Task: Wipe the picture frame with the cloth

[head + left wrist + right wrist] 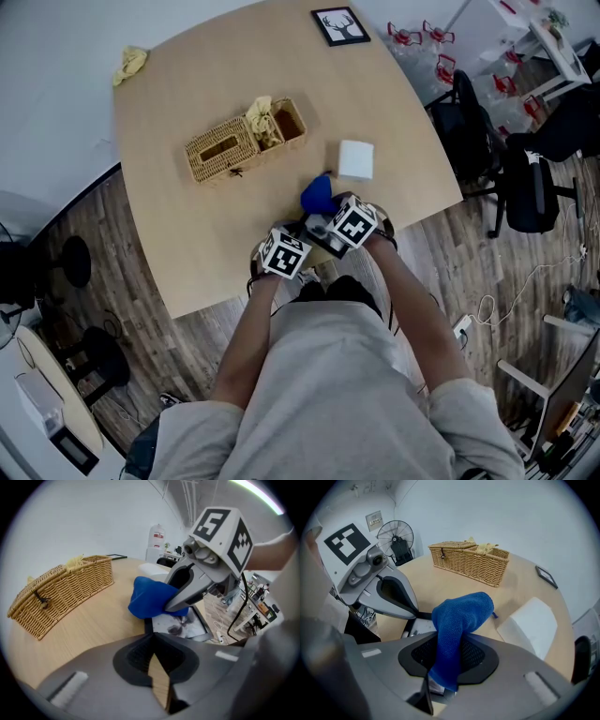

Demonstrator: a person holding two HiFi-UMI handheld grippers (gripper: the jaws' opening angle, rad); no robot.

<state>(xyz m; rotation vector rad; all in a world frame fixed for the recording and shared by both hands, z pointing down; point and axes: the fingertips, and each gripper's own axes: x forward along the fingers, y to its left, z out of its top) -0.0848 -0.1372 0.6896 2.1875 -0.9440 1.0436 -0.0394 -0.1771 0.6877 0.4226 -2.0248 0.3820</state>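
Left gripper (153, 644): fingers almost together, only a thin slit between them, pinched on the near corner of the frame (185, 625). Frame lies flat at the near edge of the bench (187, 94), right in front of the person, with a dark print under glass

Right gripper (447, 641): fingers clamped on the blue cloth (461, 616). One end of the cloth hangs down between them and the rest bulges forward in a rounded wad. In the left gripper view the wad sits on the far end of the frame, touching it, with the right gripper's fingers angled down into it from the right

The two grippers are close together, both over the frame, marker cubes side by side in the head view

Other stuff on the bench:
- wicker basket (234, 145) mid-bench, lid shut on its left part, yellow cloth (261, 117) stuffed in the open right part
- white box (355, 158) just beyond the blue cloth, near the right edge
- second frame (339, 25) with a deer head print at the far edge, well apart from the rest
- yellow rag (129, 64) crumpled at the far left corner

Black chair (525, 178) on the wood floor right of the bench
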